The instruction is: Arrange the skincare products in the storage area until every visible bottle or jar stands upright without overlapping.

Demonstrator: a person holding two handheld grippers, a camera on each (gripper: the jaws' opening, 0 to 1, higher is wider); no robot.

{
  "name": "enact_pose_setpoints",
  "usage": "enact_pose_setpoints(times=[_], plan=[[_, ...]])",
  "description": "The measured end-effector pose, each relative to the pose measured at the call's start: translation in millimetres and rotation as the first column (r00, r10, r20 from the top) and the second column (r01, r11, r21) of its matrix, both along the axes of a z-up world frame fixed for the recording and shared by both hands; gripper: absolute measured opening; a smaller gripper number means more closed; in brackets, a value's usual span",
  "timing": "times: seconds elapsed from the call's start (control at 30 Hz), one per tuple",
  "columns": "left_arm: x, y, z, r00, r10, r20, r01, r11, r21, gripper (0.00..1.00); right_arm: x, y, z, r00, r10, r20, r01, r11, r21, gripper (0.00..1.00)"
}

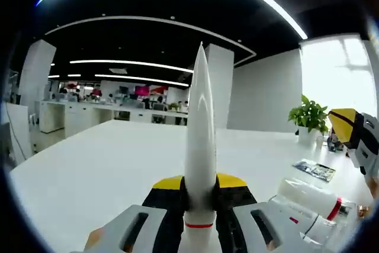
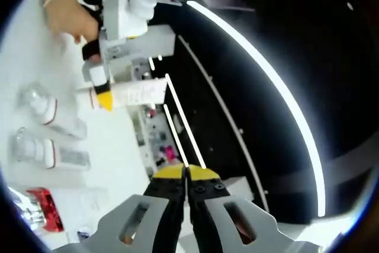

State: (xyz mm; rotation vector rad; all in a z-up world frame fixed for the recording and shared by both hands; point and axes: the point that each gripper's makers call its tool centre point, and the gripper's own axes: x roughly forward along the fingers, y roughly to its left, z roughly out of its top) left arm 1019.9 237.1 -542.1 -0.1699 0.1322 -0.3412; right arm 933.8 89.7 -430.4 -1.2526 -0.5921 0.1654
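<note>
Above the white table, left tool gripping white tube, right tool closed

Grey gripper bodies, black fingers, yellow tips.

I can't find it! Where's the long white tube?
In the left gripper view, the white tube stands clamped in the left hand-held gripper, centre, above the white table.

Big white table up front, open office behind, dark ceiling with curved light strips, white pillar, bright window, potted plant, far desks.
</note>
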Motion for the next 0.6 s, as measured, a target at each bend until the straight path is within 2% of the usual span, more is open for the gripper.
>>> enact_pose_setpoints(times=[0.07,0.17,0.3,0.5,0.6], plan=[[2.0,-2,1.3,1.000,-0.009,0.019,0.009,1.000,0.002,0.16,0,0,-0.3,1.000,0.000,0.000,0.000,1.000,-0.002,0.00],[1.3,-5,2.2,0.998,-0.011,0.061,0.008,0.999,0.047,0.17,0,1,-1.0,1.000,0.000,-0.004,0.000,1.000,-0.002,0.00],[-3.9,-8,2.4,0.997,-0.011,0.075,0.005,0.997,0.076,0.17,0,1,-1.4,1.000,-0.001,-0.006,0.001,1.000,-0.002,0.00],[-8.8,4,3.2,0.999,0.026,0.039,-0.026,0.999,0.018,0.18,2,3,-7.3,1.000,0.004,-0.031,-0.004,1.000,-0.019,0.00],[-9.0,5,2.6,0.999,0.028,0.034,-0.029,1.000,0.008,0.18,11,5,-20.6,0.994,0.006,-0.111,-0.009,1.000,-0.023,0.00]])
